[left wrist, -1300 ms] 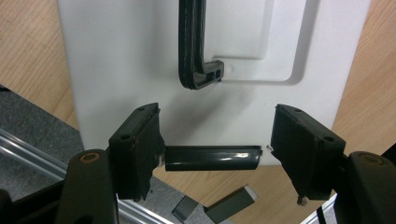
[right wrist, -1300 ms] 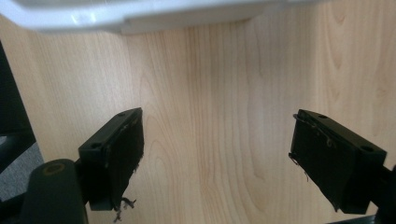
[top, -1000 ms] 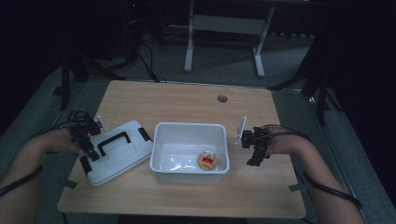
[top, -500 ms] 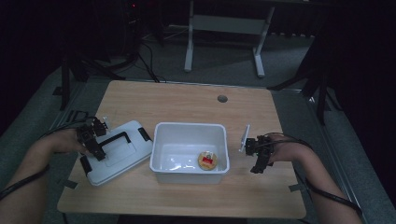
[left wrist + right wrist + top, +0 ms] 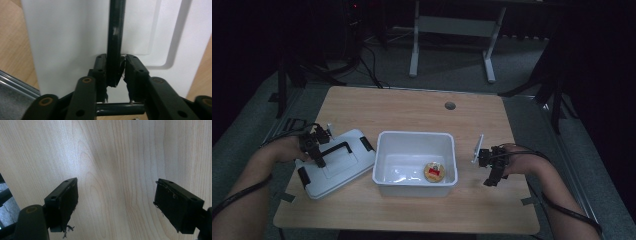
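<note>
L gripper (image 5: 115,72) has just been closing; jaws now pinch the black handle (image 5: 114,37) of the white lid (image 5: 334,162), which lies near the table's (image 5: 412,107) left edge, just beside the bin (image 5: 416,162). R gripper (image 5: 116,205) hangs over bare wood near the right edge, jaws spread, nothing between. Bin sits mid-table w/ a small round item (image 5: 434,171) inside. Likely step: lift lid onto bin. Do it well: keep the grip centred on the handle, raise straight so the lid stays level, line corners up w/ the rim before lowering; R can steady the bin wall.
</note>
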Motion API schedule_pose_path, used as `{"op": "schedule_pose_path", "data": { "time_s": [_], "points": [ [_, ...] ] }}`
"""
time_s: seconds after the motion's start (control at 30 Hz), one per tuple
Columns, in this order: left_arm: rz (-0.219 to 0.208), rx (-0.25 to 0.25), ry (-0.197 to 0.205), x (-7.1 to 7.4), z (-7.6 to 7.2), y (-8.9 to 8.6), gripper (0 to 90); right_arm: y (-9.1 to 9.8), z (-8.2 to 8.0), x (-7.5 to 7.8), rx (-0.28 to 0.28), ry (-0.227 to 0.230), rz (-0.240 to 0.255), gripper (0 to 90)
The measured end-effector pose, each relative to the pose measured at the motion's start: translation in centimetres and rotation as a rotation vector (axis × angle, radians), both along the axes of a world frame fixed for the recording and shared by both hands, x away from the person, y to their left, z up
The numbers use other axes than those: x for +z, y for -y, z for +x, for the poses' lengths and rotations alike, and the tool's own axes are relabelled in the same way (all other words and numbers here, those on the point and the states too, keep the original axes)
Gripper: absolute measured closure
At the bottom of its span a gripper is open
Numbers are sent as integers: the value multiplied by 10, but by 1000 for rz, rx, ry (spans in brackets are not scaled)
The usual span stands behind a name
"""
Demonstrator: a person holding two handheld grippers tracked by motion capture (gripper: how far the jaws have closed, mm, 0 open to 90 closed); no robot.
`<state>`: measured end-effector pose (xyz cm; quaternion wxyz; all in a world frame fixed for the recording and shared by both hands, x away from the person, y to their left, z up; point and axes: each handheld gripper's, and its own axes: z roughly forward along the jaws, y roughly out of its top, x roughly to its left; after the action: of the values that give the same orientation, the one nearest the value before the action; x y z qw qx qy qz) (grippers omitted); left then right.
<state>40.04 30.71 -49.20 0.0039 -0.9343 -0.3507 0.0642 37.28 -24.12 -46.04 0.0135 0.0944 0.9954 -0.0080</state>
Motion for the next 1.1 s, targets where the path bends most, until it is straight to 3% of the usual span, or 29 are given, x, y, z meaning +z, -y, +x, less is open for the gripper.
{"op": "schedule_pose_path", "data": {
  "time_s": [0.17,0.57,1.1],
  "points": [
    [14,-25,-21,-1,0,5,830,1,0,1,-8,2,7,189],
    [2,-11,-17,-1,-2,4,835,5,-1,-2,-20,-8,8,189],
    [-2,-29,-8,0,-2,3,836,4,-1,-5,-22,-18,13,190]
  ]
}}
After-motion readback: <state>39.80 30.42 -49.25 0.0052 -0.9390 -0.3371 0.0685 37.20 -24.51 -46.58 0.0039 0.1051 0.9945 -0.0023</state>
